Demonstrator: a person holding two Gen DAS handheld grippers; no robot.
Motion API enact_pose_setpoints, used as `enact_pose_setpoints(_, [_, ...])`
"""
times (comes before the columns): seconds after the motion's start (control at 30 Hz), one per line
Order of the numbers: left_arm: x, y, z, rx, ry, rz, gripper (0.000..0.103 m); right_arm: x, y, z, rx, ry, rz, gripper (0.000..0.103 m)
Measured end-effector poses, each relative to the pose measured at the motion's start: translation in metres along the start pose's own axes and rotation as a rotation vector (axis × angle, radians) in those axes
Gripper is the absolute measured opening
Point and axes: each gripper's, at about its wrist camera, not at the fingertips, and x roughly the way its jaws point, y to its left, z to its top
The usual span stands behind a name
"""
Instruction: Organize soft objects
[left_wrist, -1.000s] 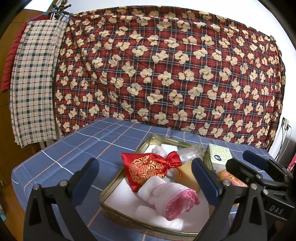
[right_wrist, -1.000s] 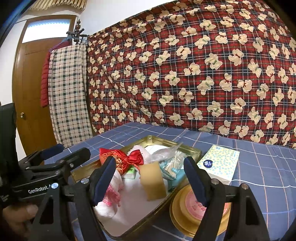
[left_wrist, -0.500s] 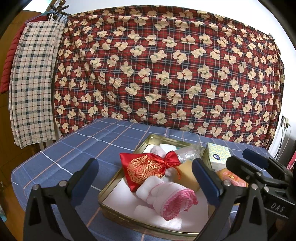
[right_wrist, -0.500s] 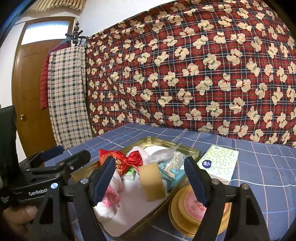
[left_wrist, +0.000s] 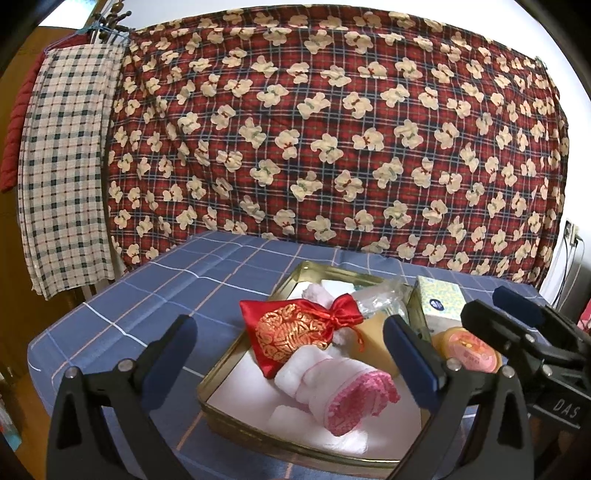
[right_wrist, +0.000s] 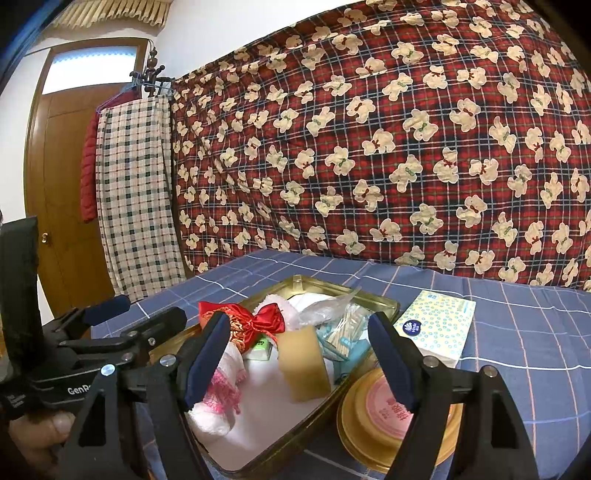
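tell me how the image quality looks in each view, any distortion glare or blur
Left wrist view: strong fisheye bending with dark corner vignette; the rolled towel and red pouch are sharp, and the gold tin rim reflects the blue cloth.
Right wrist view: same barrel distortion; the window above the door is blown out, the sponge is evenly lit, and the near fingers look slightly soft.

We see a shallow gold metal tin (left_wrist: 236, 363) holding a red satin pouch with gold embroidery (left_wrist: 295, 332) at its ten o'clock. A rolled white towel with pink fringe (left_wrist: 343, 391) lies toward six, and a tan sponge block (right_wrist: 304, 363) leans tilted at three.
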Motion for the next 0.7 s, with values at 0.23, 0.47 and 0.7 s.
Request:
enact_pose_setpoints(0.23, [0.0006,-0.0005,-0.0006,0.0,0.002,0.008,0.102,-0.0001,0.0006,-0.0002,0.0,-0.001,-0.002,0.079])
enact_pose_setpoints(0.47, [0.0052,0.0044,-0.0011,-0.021,0.02,0.028,0.102,-0.0025,0.0018,-0.0024,0.005,0.002,-0.002,0.079])
enact_pose_setpoints(0.7, [0.0034,0.0028,-0.0018,0.005,0.007,0.034,0.102,-0.0025,0.0011,-0.0033,0.007,0.002,-0.002,0.08])
